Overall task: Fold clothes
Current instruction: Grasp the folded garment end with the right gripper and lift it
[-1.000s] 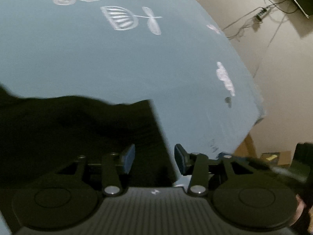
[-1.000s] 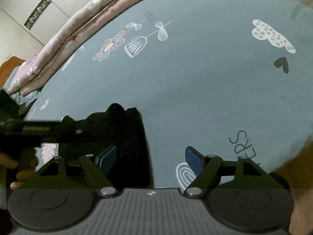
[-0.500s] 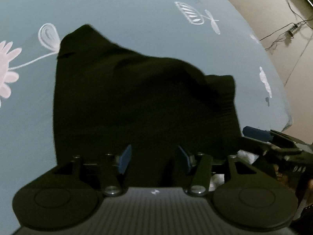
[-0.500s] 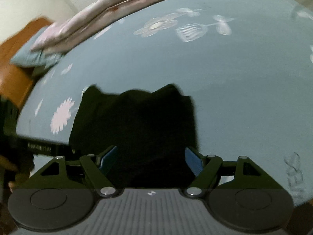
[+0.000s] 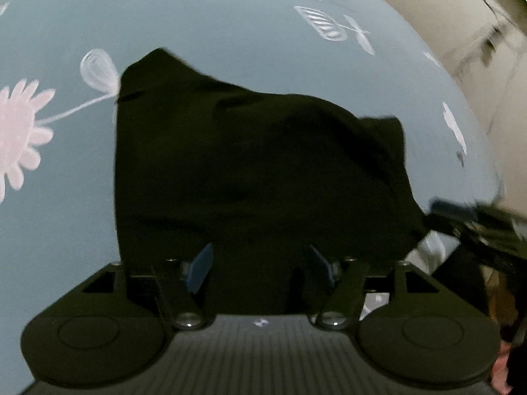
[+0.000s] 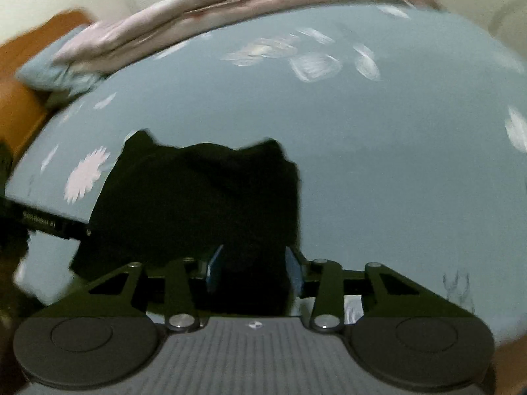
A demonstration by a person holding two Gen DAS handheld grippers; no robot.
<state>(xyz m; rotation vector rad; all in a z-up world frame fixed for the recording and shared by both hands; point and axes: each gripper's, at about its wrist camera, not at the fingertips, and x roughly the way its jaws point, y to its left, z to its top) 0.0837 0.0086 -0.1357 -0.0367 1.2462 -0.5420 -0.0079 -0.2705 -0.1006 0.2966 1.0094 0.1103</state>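
While a second ago the left wrist view showed mostly bare bedsheet with the garment only at its near left corner, it now has the black garment (image 5: 257,171) filling the middle, lying on the blue bed (image 5: 230,49) in a rumpled, roughly rectangular heap with one corner peaked at far left. The left gripper (image 5: 260,263) has its fingers moderately apart, with the near edge of the cloth between them; whether they pinch it I cannot tell. At the right edge the right gripper (image 5: 477,227) shows as a blurred dark bar just beside the garment's near right corner. By my judgement both grippers have swung onto the near hem, which fits either taking hold for a fold or letting go after one.

From the right wrist view, which earlier looked over open sheet with the cloth off to the left, the garment (image 6: 197,197) now sits straight ahead. Its fingers stand fairly narrow, closer than half a second ago, with cloth between the blue pads, though contact is not clear. Only this view shows the pink quilt (image 6: 247,10) and wooden headboard (image 6: 19,75) at the far side, and the left gripper (image 6: 42,223) at the garment's left edge. Only the left view shows the wall and cables at right.
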